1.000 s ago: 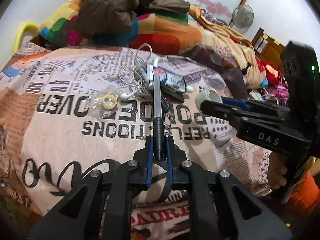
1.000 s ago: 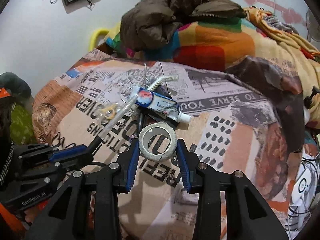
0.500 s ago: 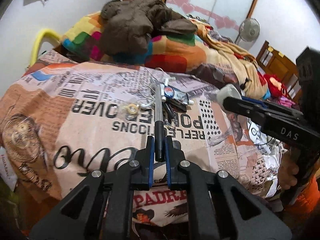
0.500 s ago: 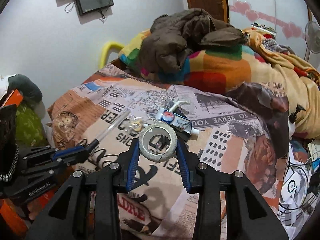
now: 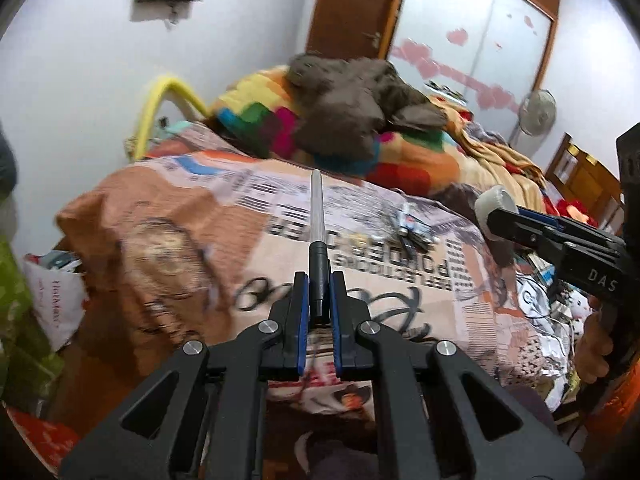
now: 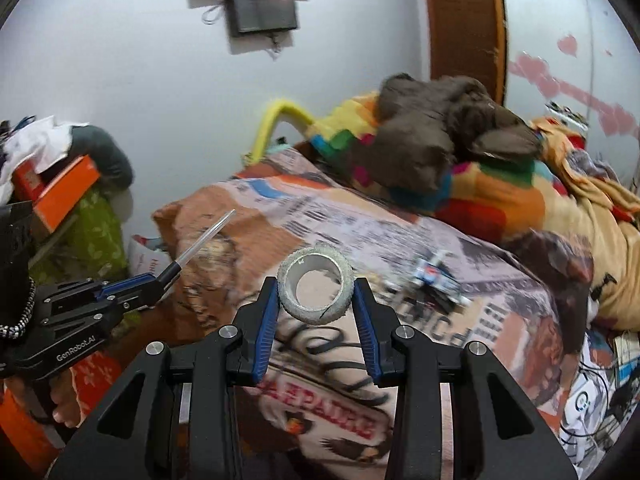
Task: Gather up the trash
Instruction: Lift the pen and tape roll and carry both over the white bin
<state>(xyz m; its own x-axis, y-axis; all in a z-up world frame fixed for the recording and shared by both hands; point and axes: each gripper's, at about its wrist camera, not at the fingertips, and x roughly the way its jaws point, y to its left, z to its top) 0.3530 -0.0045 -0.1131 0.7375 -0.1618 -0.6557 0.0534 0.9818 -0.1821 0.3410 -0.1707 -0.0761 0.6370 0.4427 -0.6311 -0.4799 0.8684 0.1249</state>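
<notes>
My left gripper (image 5: 320,292) is shut on a pen (image 5: 317,224) with a clear barrel and black grip, held in the air pointing away over the bed. It also shows in the right wrist view (image 6: 158,276), at the left. My right gripper (image 6: 316,300) is shut on a grey tape roll (image 6: 316,290), held above the newspaper-print bedsheet (image 6: 360,240). The roll also shows in the left wrist view (image 5: 494,204), at the right. A toothpaste tube (image 6: 434,274) and other small items lie on the sheet farther off.
A brown jacket (image 5: 352,108) lies on a multicoloured blanket (image 5: 400,160) at the back. A white plastic bag (image 5: 56,300) sits on the floor at the left of the bed. An orange box (image 6: 60,192) and clutter stand at the left. Cables and papers (image 6: 600,392) lie at the right.
Both grippers have pulled back from the bed and risen, each holding its item. The view has swung left, and the items on the sheet look smaller and farther away.
</notes>
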